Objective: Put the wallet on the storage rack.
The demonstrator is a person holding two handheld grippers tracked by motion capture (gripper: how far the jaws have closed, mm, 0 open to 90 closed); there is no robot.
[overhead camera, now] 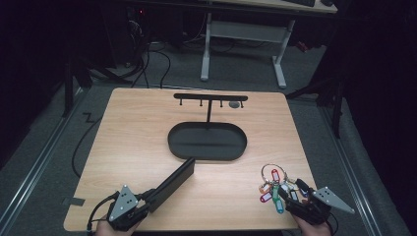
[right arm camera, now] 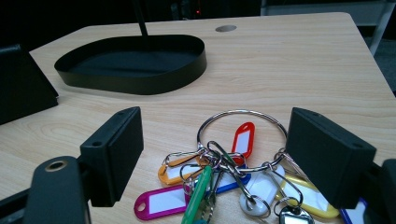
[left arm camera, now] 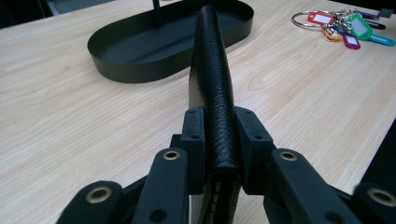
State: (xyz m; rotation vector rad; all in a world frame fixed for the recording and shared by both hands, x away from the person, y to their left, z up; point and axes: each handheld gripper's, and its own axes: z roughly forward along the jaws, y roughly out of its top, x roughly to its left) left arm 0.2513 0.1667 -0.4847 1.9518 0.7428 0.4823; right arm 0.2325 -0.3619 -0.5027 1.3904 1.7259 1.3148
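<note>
Now left hand-held gripper (left arm camera: 219, 154) clamps black wallet (left arm camera: 212, 70); right hand-held gripper (right arm camera: 215, 154) gapes around key ring (right arm camera: 242, 140).

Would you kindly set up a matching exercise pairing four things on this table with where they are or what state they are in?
Things:
1. black wallet
2. key ring
3. oval tray
4. rack

States:
A. stands behind the tray
B. clamped in the left hand-held gripper
C. lies between the open right hand-held gripper jaws
D. mid-table, nothing in it

Pairs: 1-B, 2-C, 3-D, 4-A
</note>
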